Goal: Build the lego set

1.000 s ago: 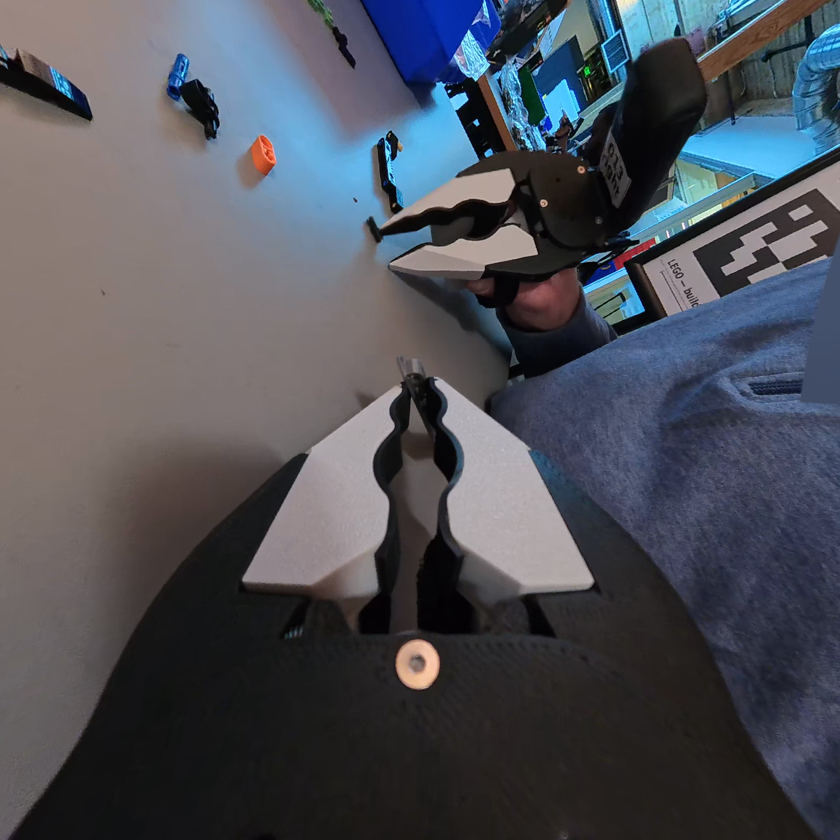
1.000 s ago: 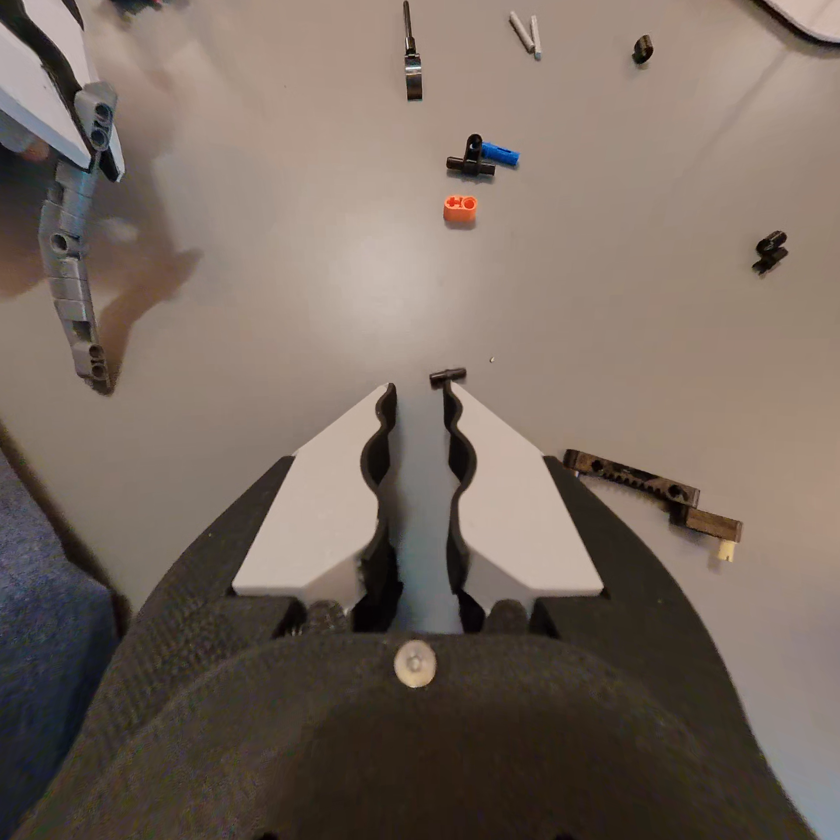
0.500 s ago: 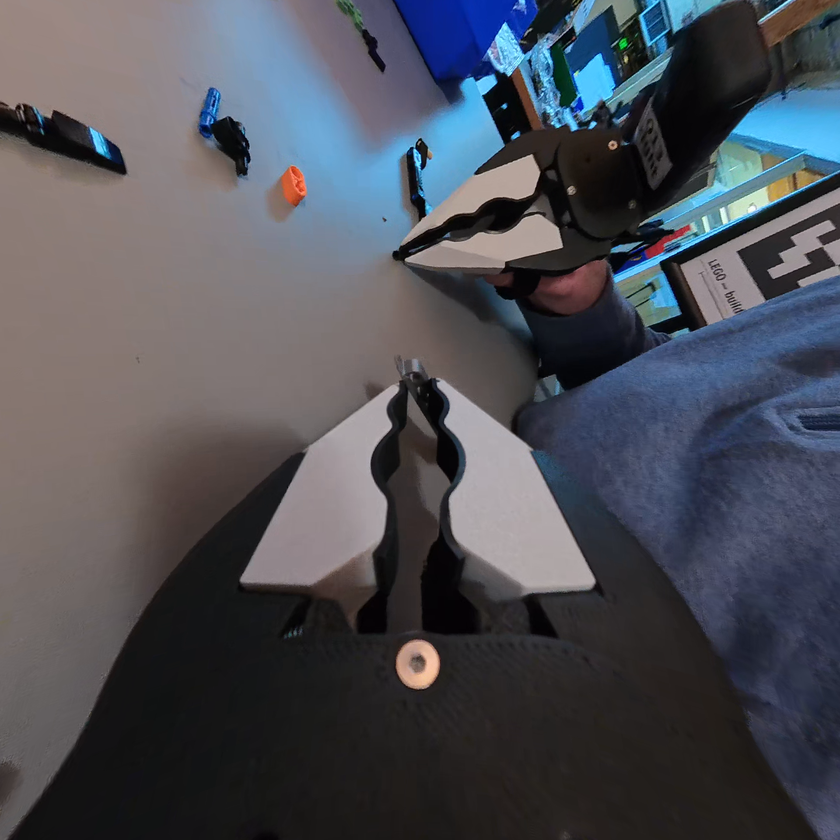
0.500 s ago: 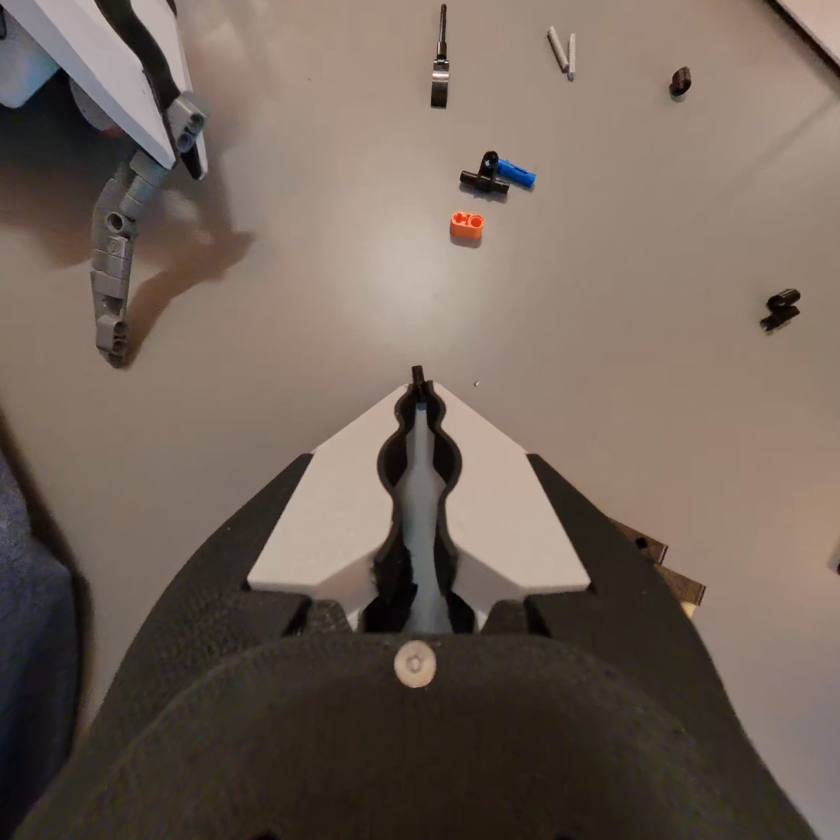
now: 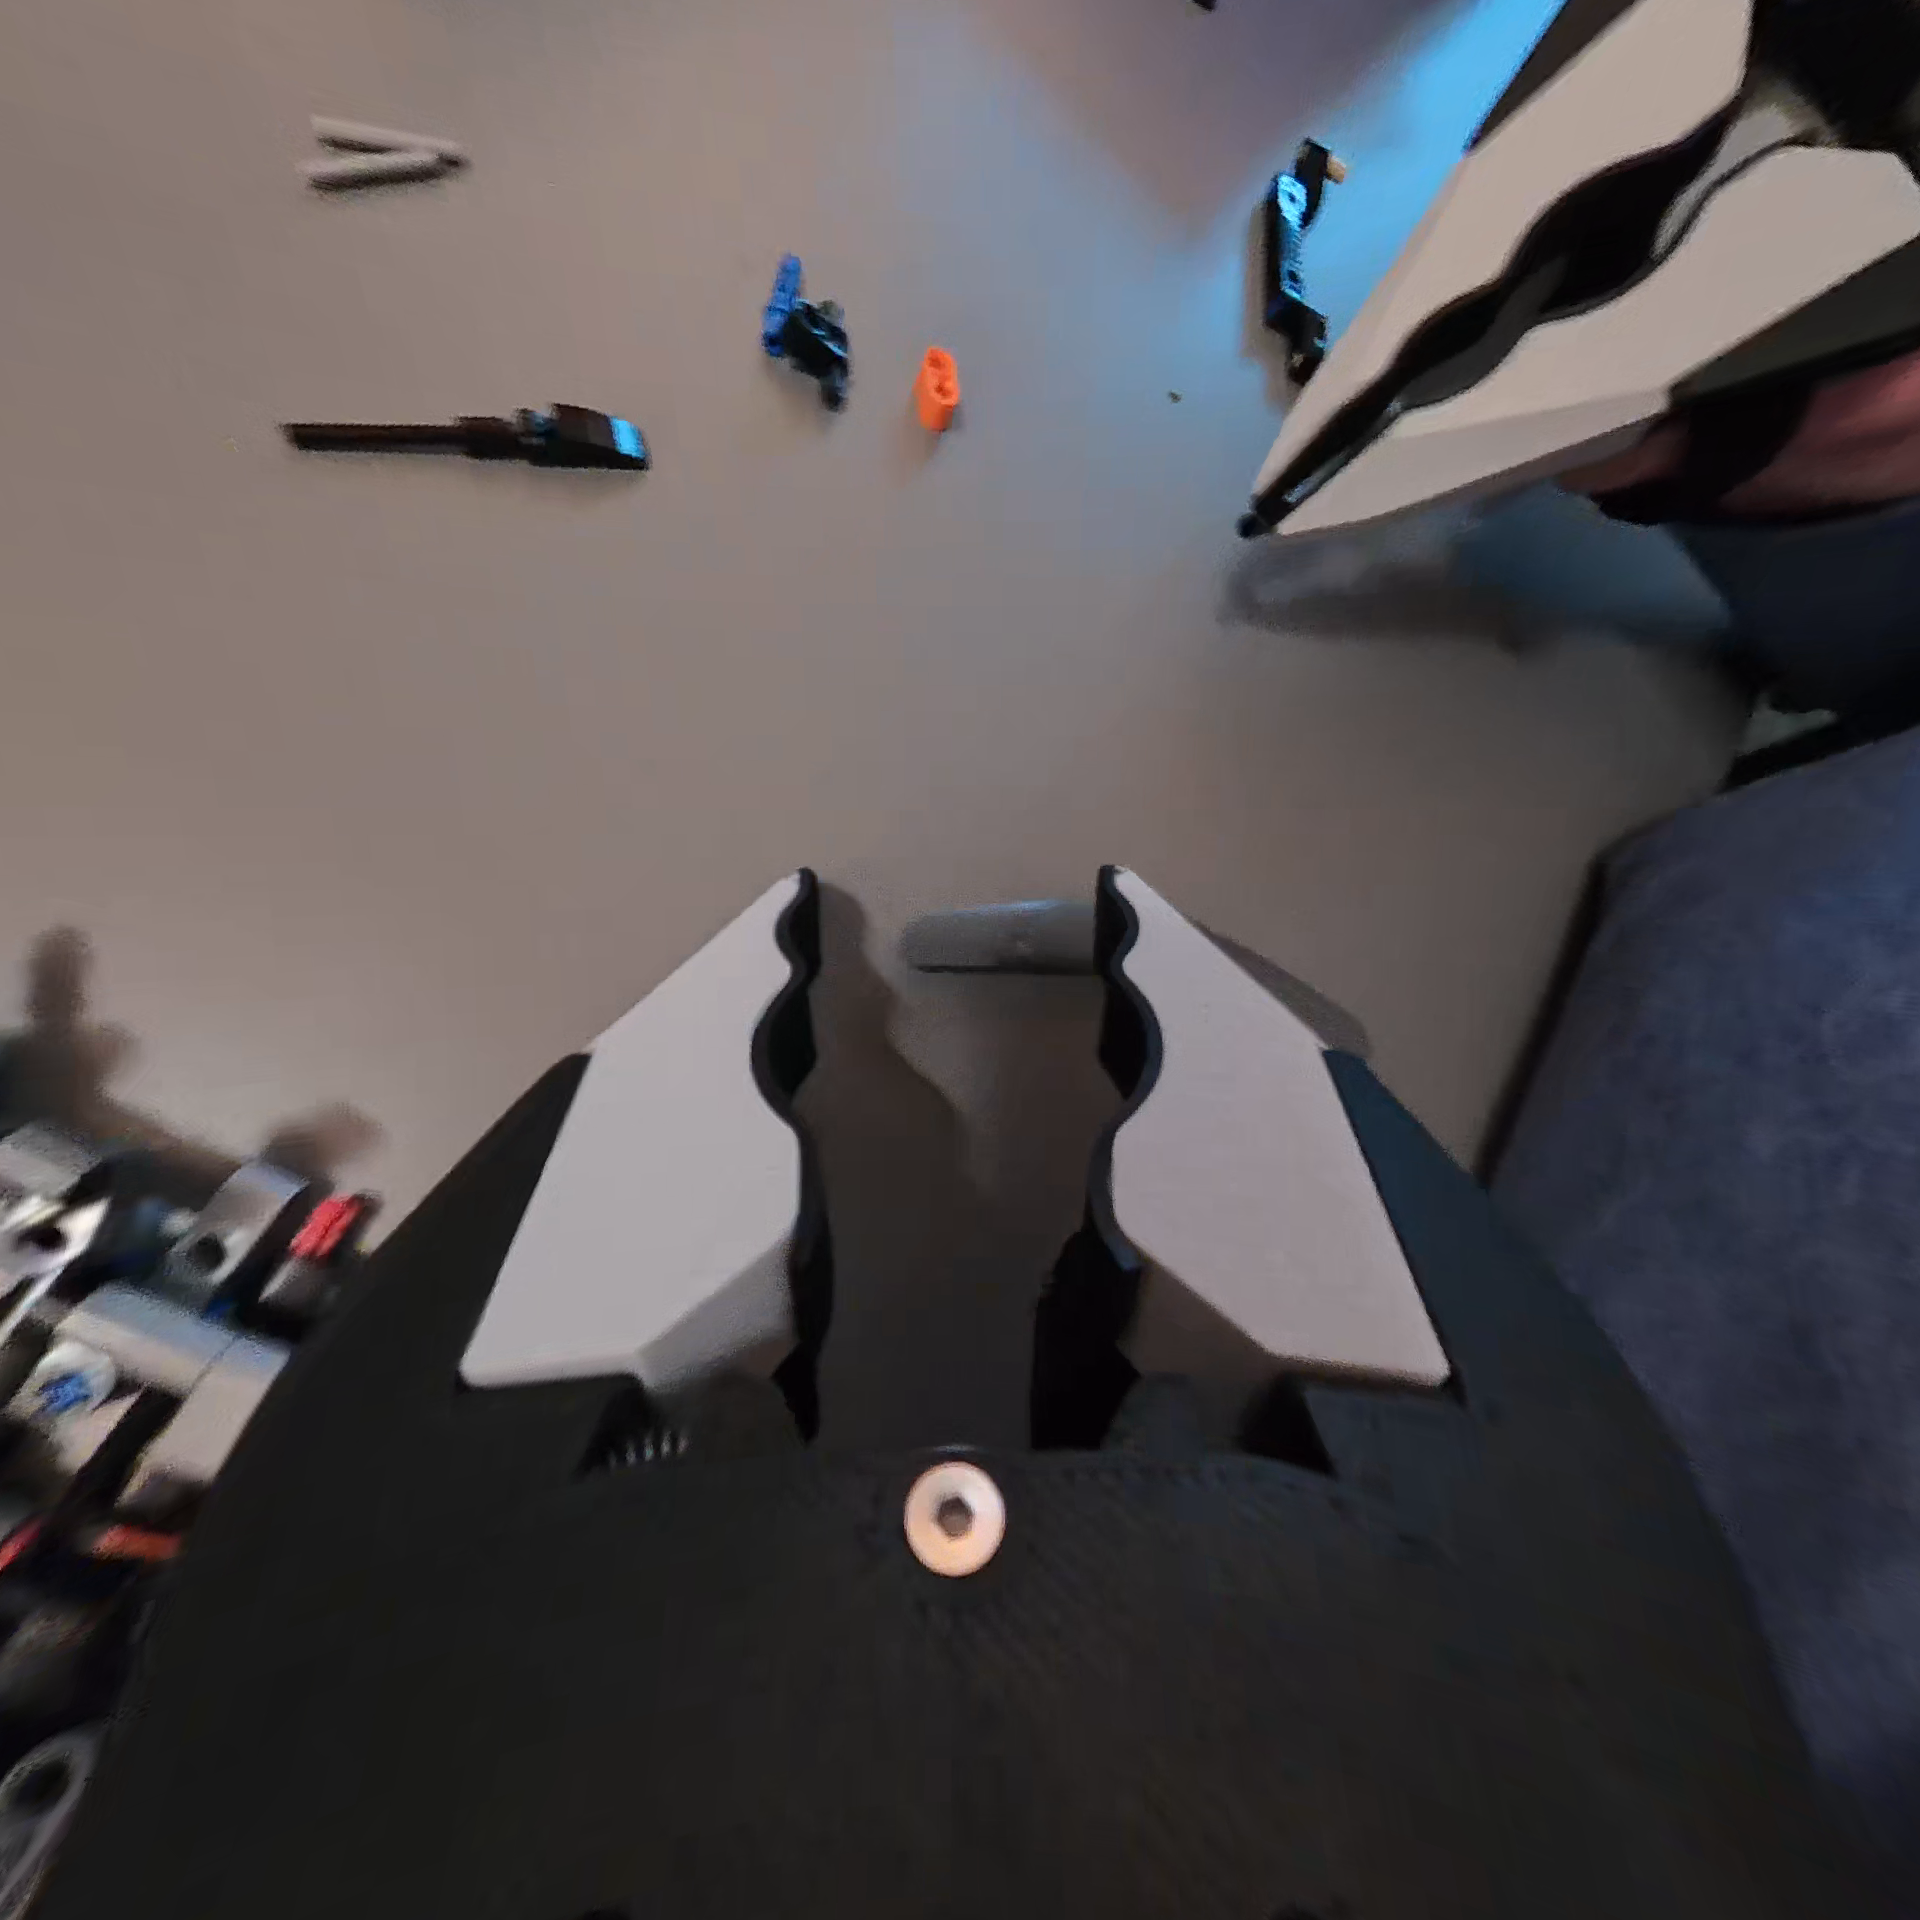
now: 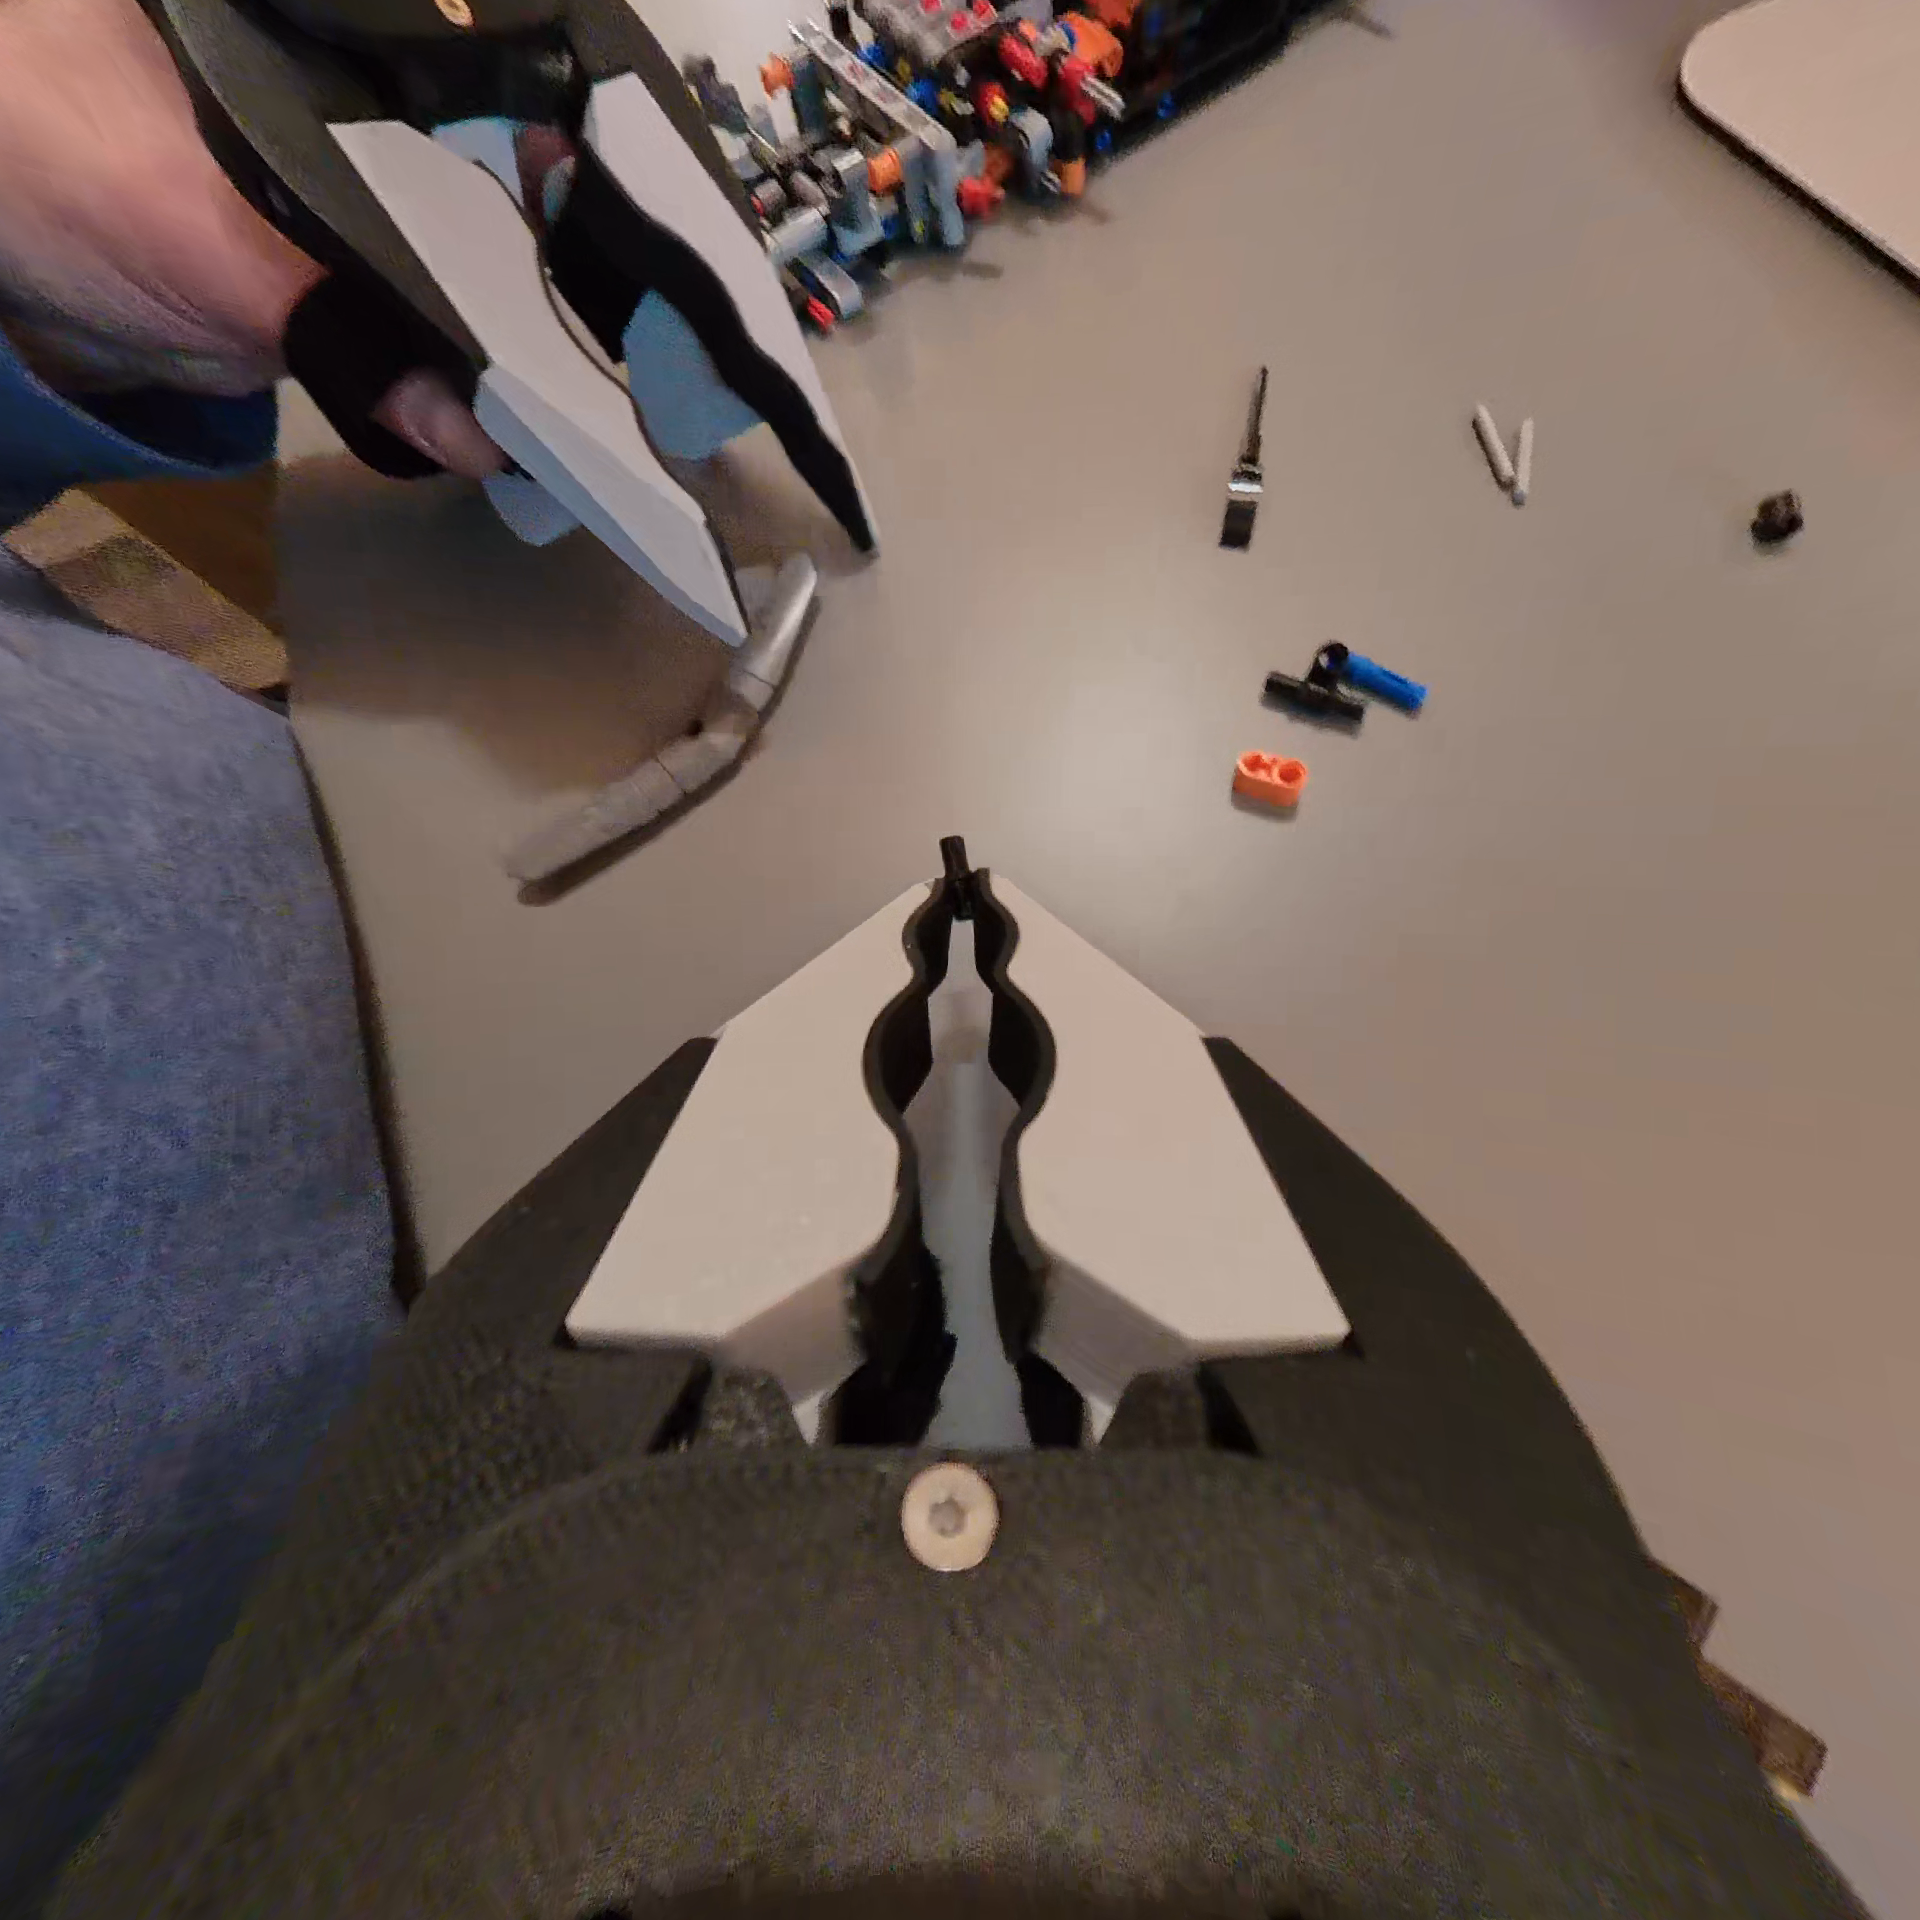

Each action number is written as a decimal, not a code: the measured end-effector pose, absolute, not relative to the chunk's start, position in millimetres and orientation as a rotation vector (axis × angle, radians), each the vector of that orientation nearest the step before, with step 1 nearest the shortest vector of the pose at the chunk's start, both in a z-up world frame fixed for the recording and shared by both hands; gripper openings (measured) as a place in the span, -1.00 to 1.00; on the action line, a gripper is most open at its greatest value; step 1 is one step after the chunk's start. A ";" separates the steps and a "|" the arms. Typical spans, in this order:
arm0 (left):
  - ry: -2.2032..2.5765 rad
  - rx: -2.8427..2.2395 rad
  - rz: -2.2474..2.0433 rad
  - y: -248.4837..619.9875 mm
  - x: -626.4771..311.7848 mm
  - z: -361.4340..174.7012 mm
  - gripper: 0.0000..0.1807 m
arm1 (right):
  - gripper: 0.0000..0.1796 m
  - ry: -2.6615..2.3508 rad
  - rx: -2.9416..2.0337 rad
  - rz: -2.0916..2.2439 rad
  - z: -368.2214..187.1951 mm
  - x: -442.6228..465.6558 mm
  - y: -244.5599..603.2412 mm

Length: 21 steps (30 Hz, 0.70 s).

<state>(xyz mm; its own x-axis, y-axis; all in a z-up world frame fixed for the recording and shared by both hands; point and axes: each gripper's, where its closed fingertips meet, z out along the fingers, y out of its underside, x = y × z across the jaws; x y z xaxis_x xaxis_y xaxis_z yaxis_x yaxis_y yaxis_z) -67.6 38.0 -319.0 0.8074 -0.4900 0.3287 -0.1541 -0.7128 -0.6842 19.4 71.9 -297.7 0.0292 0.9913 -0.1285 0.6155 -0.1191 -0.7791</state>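
Note:
My left gripper [image 5: 956, 883] is open and empty, low over the table. A grey bent beam [image 5: 992, 935] lies on the table between its fingertips. In the right wrist view the left gripper [image 6: 795, 582] stands at the upper left, with the beam [image 6: 675, 769] flat on the table under its tips. My right gripper [image 6: 956, 899] is shut on a small black pin [image 6: 952, 860] that sticks out past the tips. It is held above the table, a little right of the beam. In the left wrist view the right gripper [image 5: 1262, 514] comes in from the upper right.
Loose on the grey table are an orange piece [image 6: 1268, 777], a blue pin with a black connector [image 6: 1345, 686], a black axle piece [image 6: 1247, 468], two light grey pins [image 6: 1501, 457] and a small black piece [image 6: 1777, 516]. The built model [image 6: 935, 156] stands at the back. A black toothed bar [image 5: 1294, 260] lies behind the right gripper. The person's blue clothing [image 6: 156, 1039] is along the table edge. The left gripper's tips are roughly 10 centimeters from the right gripper's. From the right gripper's tips to the orange piece [image 6: 1268, 777] is close to 7 centimeters.
My right gripper shut on the black pin and lifted it toward the left gripper. My left gripper opened and let go of the grey beam, which now lies on the table.

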 end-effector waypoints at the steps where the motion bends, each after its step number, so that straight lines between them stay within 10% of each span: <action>1: 0.442 -2.306 -0.614 41.0 -75.4 -314.9 -0.39 | -0.98 -1.631 -1.767 0.965 -294.1 15.6 68.9; 21: 1.177 -1.761 -0.062 37.6 -10.8 -256.7 -0.93 | -0.98 -1.602 -1.773 1.770 -250.0 -17.3 29.4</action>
<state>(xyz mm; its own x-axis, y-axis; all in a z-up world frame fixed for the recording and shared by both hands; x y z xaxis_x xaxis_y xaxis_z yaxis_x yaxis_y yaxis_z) -10.8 37.6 -256.7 0.5291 -0.7273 -0.4372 -0.6775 -0.0519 -0.7337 -17.3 29.4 -250.0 -0.2800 0.7375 -0.6146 0.5384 -0.4095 -0.7366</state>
